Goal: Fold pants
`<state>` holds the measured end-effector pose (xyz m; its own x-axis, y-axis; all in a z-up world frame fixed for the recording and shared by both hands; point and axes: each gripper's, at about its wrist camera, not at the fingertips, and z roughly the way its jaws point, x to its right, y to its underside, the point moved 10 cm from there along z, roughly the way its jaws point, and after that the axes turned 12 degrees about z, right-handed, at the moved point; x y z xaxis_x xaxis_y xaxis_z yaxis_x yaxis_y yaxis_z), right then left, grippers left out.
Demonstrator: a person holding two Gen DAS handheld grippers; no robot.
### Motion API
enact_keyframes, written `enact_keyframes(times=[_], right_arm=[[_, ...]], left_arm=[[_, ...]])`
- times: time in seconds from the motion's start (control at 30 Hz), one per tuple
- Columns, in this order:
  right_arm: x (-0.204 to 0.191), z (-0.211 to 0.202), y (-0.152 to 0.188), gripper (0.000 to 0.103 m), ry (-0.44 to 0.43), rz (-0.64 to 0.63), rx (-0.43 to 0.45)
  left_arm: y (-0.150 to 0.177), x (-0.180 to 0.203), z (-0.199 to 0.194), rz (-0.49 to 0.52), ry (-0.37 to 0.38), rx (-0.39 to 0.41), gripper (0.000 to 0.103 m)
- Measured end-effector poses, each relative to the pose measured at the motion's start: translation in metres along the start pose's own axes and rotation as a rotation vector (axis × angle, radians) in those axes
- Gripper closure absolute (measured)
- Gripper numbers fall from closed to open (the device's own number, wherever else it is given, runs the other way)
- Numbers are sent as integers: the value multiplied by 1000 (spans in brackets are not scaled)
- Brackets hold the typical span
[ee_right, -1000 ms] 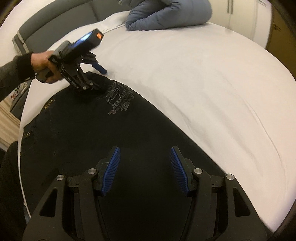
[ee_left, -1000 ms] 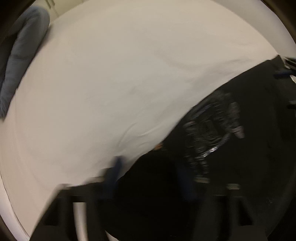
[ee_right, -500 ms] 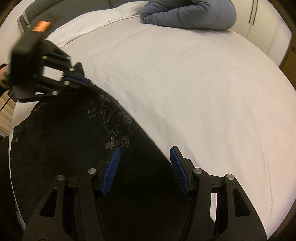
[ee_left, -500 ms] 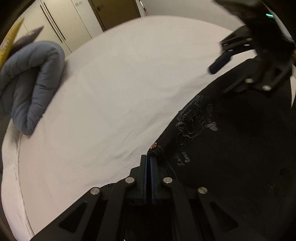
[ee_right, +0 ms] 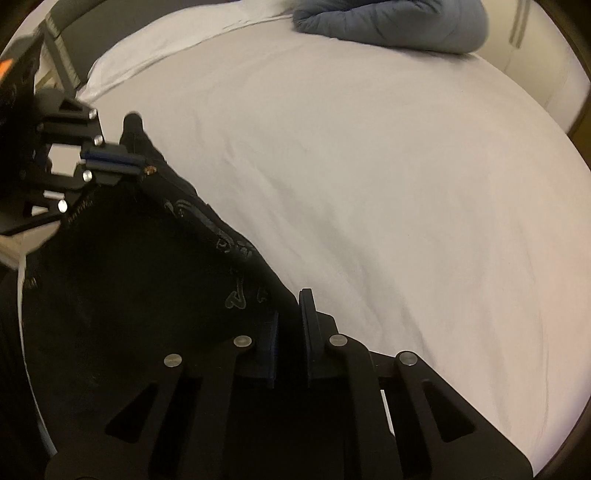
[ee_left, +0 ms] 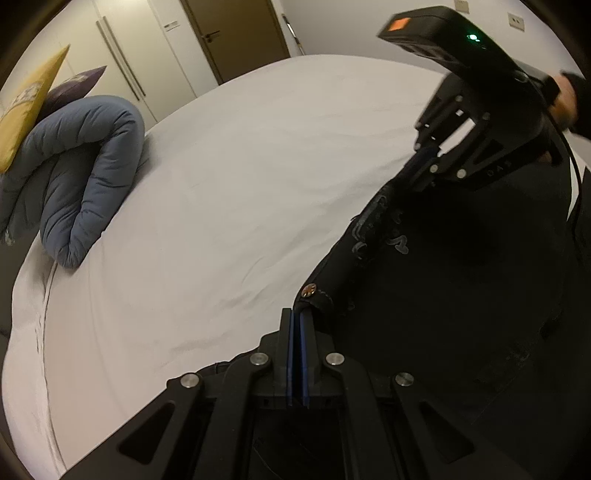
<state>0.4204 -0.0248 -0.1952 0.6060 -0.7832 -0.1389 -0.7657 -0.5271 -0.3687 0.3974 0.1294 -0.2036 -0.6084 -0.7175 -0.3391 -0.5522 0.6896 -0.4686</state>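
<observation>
Black pants point(ee_left: 443, 280) with pale embroidery and a brass rivet lie on a white bed point(ee_left: 229, 206). My left gripper point(ee_left: 296, 321) is shut on the pants' waistband corner, just below the rivet. In the right wrist view the pants point(ee_right: 140, 280) fill the lower left, and my right gripper point(ee_right: 291, 317) is shut on their upper edge. The right gripper also shows in the left wrist view point(ee_left: 424, 162), pinching the same edge further along. The left gripper shows in the right wrist view point(ee_right: 129, 162), at the far corner.
A rolled grey-blue duvet point(ee_left: 77, 173) lies at the bed's far side, with a yellow cushion point(ee_left: 26, 110) behind it. It also shows in the right wrist view point(ee_right: 399, 22). White wardrobe doors point(ee_left: 140, 55) and a brown door point(ee_left: 236, 33) stand beyond the bed.
My right gripper has closed on the pants' edge. The left gripper shut on the waistband corner earlier and stays shut. Both edges are now raised off the sheet.
</observation>
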Motion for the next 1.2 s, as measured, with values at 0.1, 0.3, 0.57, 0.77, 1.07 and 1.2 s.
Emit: enact_keyframes(times=[0.1,0.3,0.57,0.77,1.07,1.2], right_arm=[[-2,-18,6,97,26,53,26],[-46,-24,1,98,-15,224,92],[-120,-55,38,98,-10,73,183],[-176,-71,143,98,211,-302,96],[-250,-33,231,98,436,-600,-1],[-262,-27,232,98,447,-623,-16]], left_arm=[[0,-2,-5,-37,6,11,101],[5,9,-22,-99,31,26,101],[35,42,-72,-119,29,45,101],[79,107,-105,-14,23,20,101],[134,196,-129,85,56,-12,101],[150,215,-138,144,28,-24,101]])
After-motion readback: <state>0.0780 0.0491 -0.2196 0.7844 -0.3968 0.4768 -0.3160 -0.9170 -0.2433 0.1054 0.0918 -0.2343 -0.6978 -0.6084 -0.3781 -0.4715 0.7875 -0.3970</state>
